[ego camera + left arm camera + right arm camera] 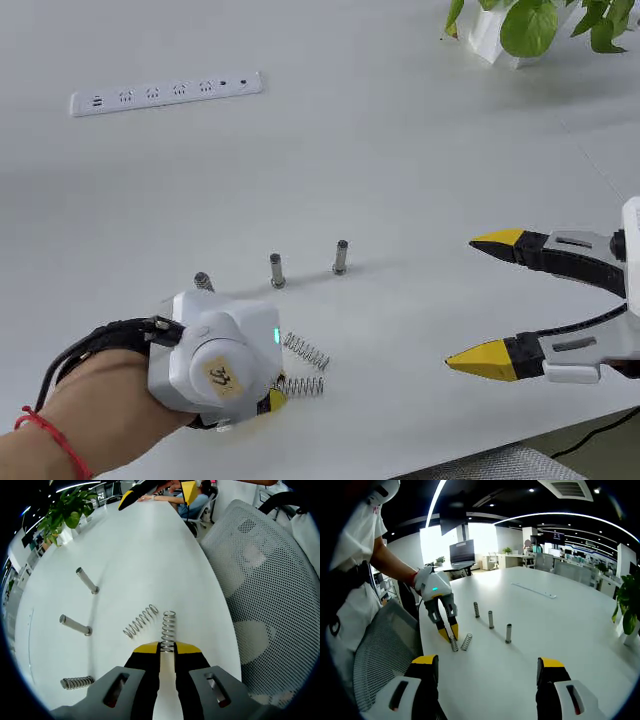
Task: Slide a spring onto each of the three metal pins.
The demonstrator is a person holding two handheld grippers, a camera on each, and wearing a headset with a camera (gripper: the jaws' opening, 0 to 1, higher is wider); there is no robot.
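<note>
Your left tool point(167, 649) is clenched on the near end of a spring point(169, 624) lying flat on the bench point(150, 545), axis straight along the jaws, nearest bare pin point(75, 625) upright off their left side; right tool point(487, 662) released, well apart.

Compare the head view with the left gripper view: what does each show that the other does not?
Head view: a power strip at the far side. Left gripper view: a mesh chair, and the left gripper shut on the end of a spring. Both: the three pins, the loose spring, the plant and the open right gripper.
</note>
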